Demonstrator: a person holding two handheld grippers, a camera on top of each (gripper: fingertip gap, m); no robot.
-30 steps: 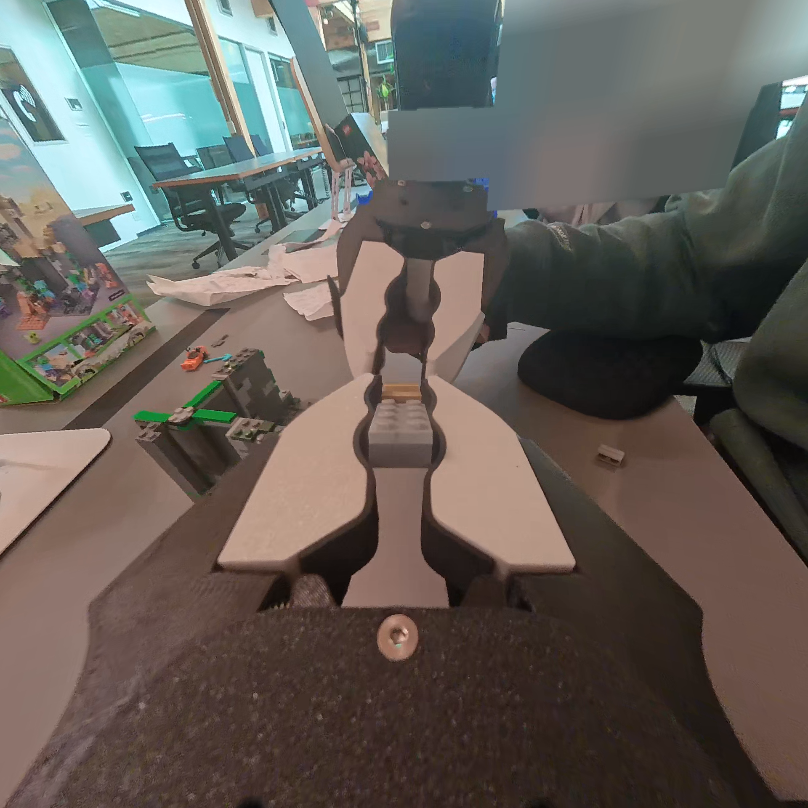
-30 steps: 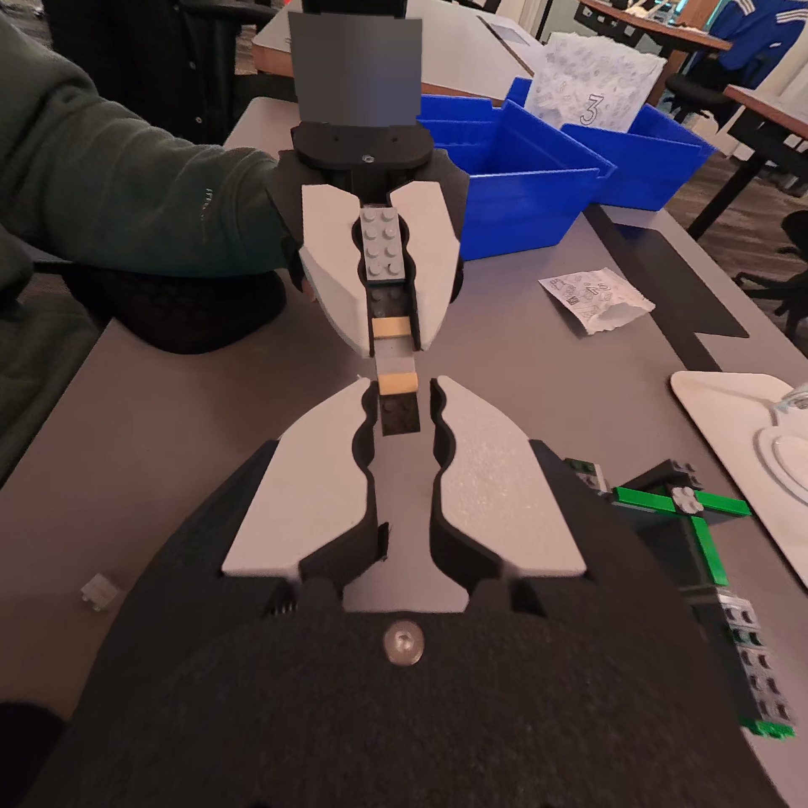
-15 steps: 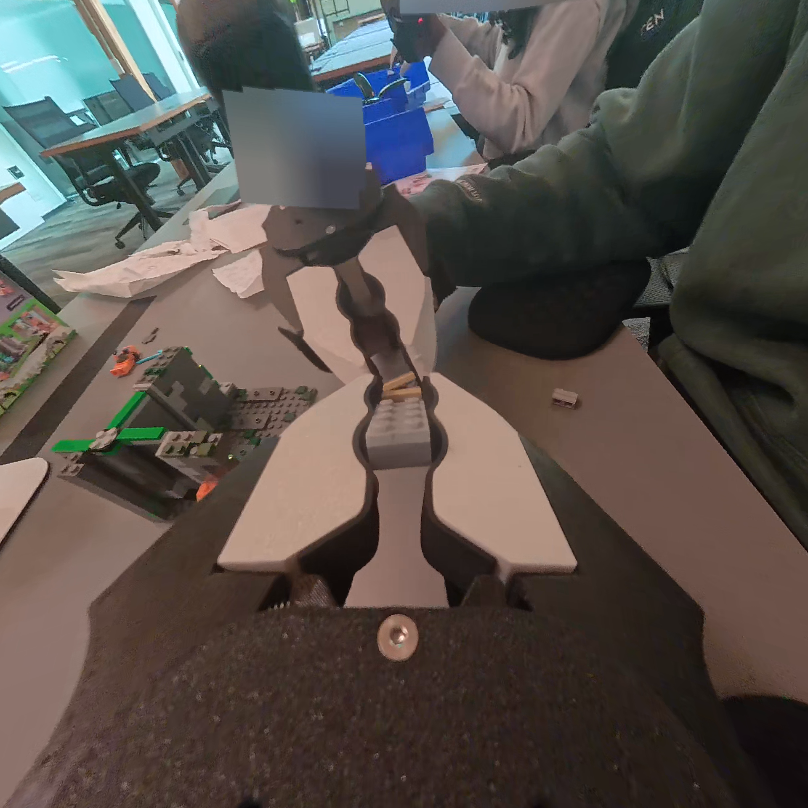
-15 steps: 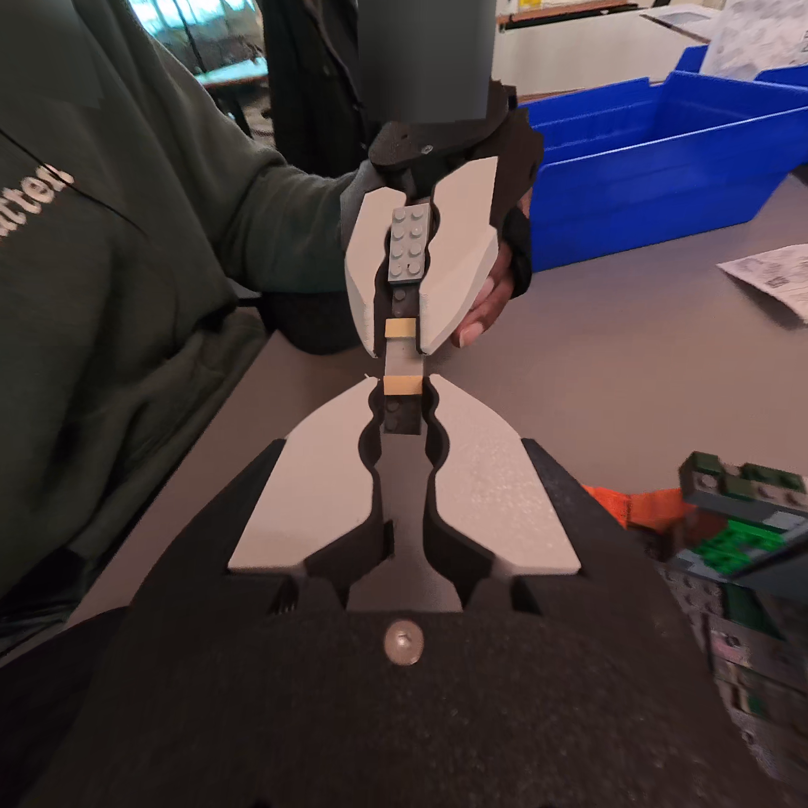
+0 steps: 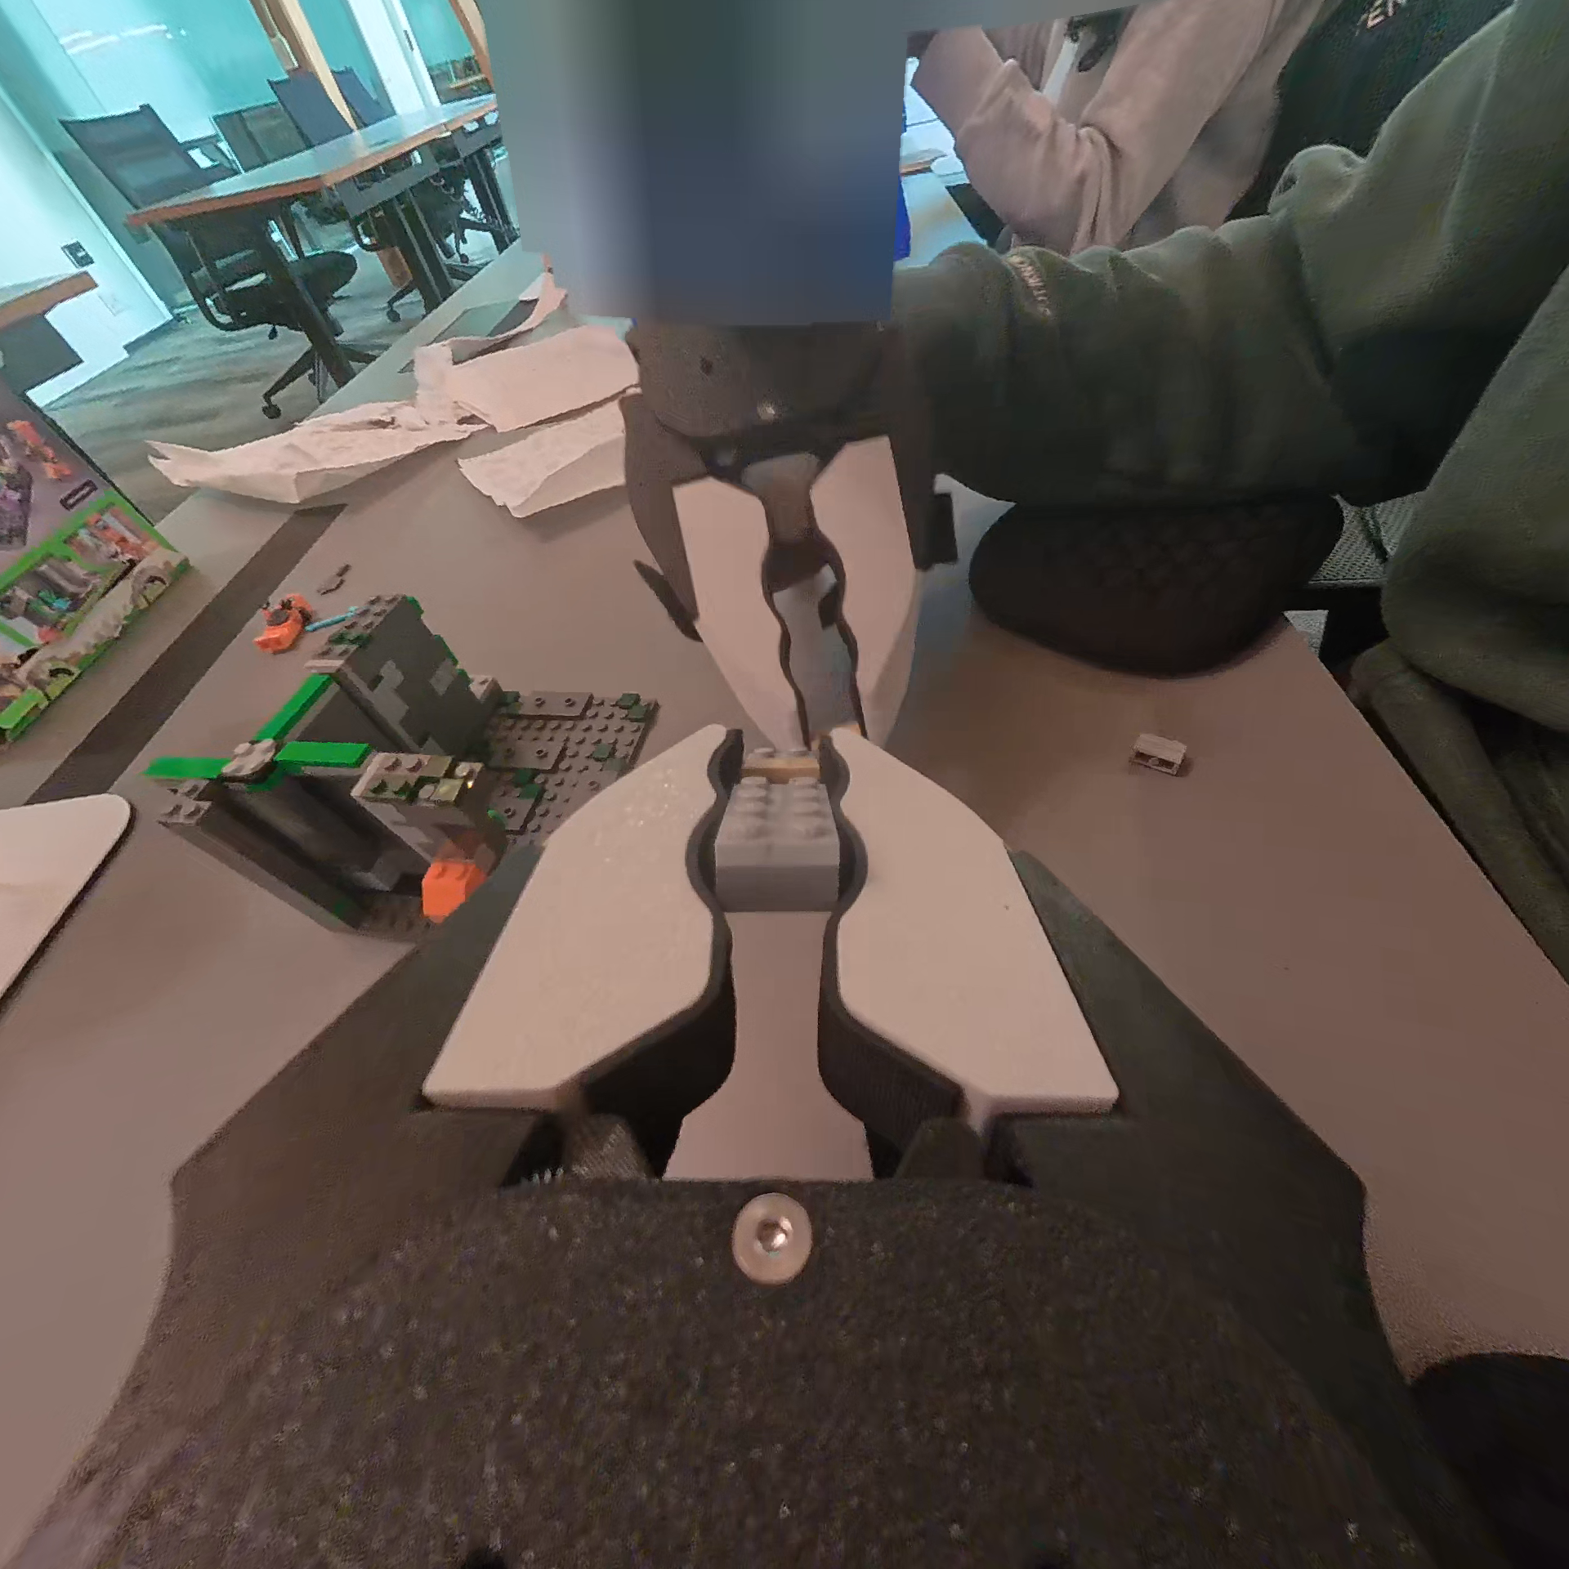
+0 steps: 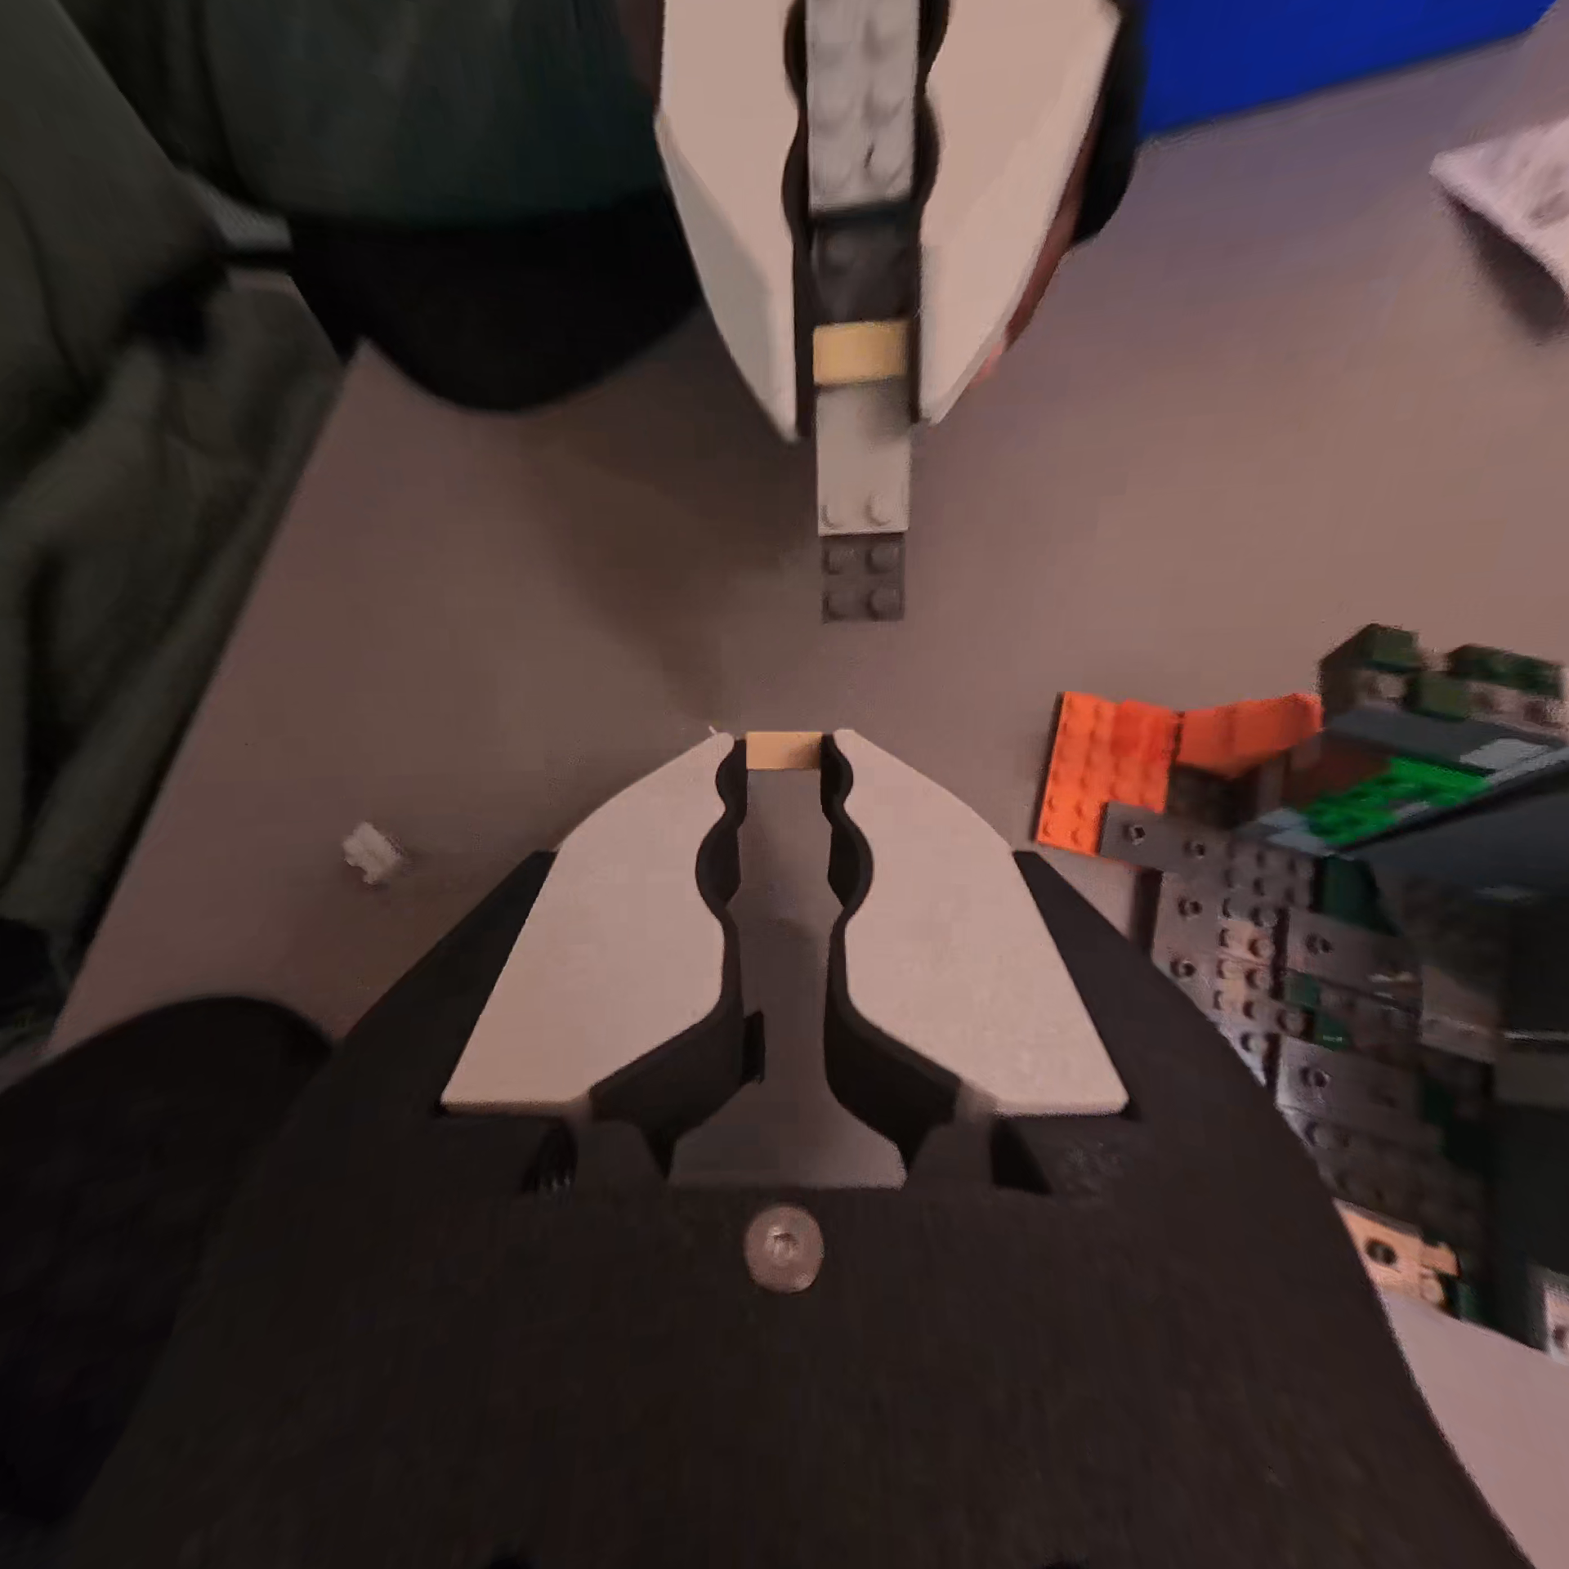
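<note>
My left gripper (image 5: 779,743) is shut on a bar of stacked bricks, gripping its light grey brick (image 5: 777,836), with a tan piece (image 5: 781,767) ahead of it. In the right wrist view the left gripper (image 6: 857,433) holds the bar pointing at me, and the bar's dark grey end (image 6: 862,582) sticks out bare. My right gripper (image 6: 784,743) is shut on a small tan piece (image 6: 784,753) at its fingertips, clear of the bar's end. In the left wrist view the right gripper (image 5: 828,722) faces mine, tip to tip, above the grey table (image 5: 1189,934).
A grey, green and orange brick model (image 5: 365,764) stands left of the grippers and also shows in the right wrist view (image 6: 1358,934). A small grey piece (image 5: 1161,753) and a white piece (image 6: 373,851) lie loose. Crumpled papers (image 5: 475,424), a toy box (image 5: 59,611), a blue bin (image 6: 1316,59) and a green sleeve (image 5: 1189,357) surround the table. About 6 centimeters separates my left fingertips from my right.
My right gripper closed on the tan piece at the bar's end and drew back with it. The piece has come off the bar, whose dark grey end is now bare. The left grasp held.
</note>
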